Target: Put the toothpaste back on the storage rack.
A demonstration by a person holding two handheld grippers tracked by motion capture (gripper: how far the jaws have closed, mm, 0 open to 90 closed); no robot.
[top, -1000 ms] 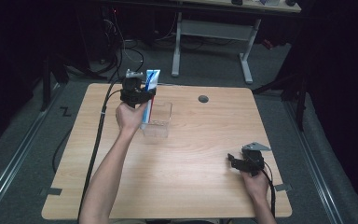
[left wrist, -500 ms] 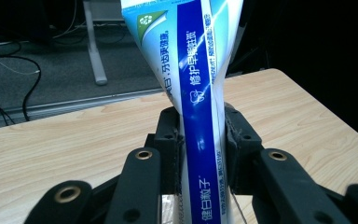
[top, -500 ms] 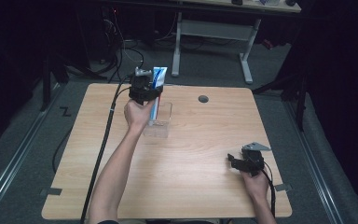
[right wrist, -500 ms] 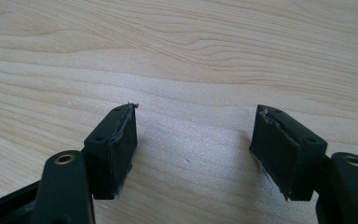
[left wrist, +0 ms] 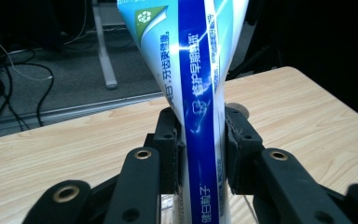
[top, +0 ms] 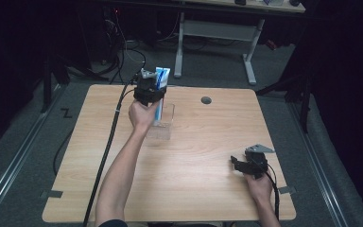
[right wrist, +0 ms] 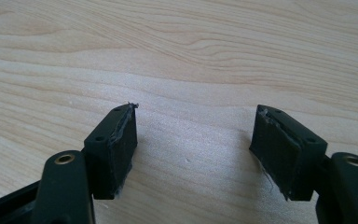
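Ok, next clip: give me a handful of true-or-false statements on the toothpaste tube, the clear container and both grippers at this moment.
1. The left gripper is clamped on the toothpaste tube. True.
2. The tube lies flat on the table. False: it stands upright in the jaws, its lower end over or inside the clear container.
3. The right gripper holds a cap. False: its jaws are open with nothing between them, just bare wood below.
4. The right gripper sits near the table's right front part, apart from the container. True.
5. The container is opaque black. False: it is see-through.

blue-white toothpaste tube [left wrist: 200, 116], upright, over clear box [top: 163, 126]
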